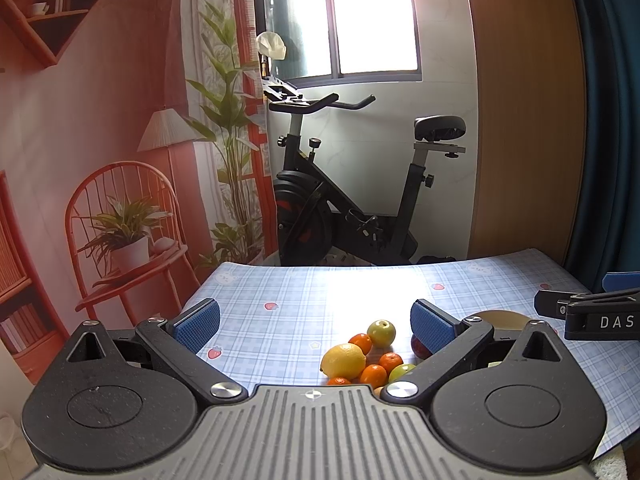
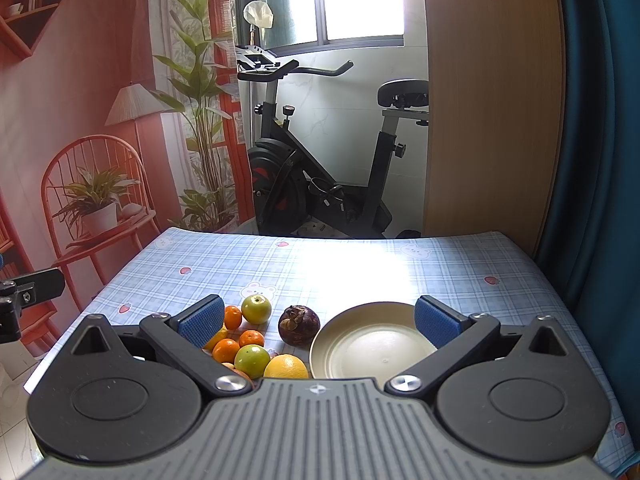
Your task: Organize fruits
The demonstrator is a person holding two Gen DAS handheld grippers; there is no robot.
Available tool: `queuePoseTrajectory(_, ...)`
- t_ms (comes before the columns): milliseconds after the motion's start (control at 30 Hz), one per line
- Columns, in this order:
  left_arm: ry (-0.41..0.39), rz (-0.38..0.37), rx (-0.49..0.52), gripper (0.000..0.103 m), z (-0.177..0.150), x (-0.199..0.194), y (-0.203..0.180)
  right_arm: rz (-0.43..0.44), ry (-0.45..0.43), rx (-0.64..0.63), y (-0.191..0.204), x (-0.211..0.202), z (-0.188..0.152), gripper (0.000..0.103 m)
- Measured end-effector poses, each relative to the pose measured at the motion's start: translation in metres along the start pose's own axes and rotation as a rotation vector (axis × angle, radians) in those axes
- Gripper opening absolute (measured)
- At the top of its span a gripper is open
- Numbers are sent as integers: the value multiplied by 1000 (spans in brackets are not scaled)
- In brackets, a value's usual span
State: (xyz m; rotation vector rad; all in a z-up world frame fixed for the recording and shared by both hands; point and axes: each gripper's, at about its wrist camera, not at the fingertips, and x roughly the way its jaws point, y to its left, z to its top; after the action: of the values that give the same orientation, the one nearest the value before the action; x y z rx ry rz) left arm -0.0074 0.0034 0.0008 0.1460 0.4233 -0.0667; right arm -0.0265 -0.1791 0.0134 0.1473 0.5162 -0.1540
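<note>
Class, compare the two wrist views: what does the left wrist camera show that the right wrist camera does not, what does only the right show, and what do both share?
Only the left wrist view shows the whole lemon, and the right gripper's body marked "DAS" at its right edge.

Only the right wrist view shows the whole plate, bare, and the full mangosteen beside it; in the left view both are mostly hidden behind a finger.

Both show the checked tablecloth, the far green apple, the oranges, the exercise bike, and an open gripper holding nothing: left gripper, right gripper.
</note>
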Motion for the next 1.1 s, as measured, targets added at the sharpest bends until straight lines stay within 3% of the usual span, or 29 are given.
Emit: queuePoseTrajectory(1100,12,25,-17,102,-1,7,3,-6,-1,13,-7,9,-3,103)
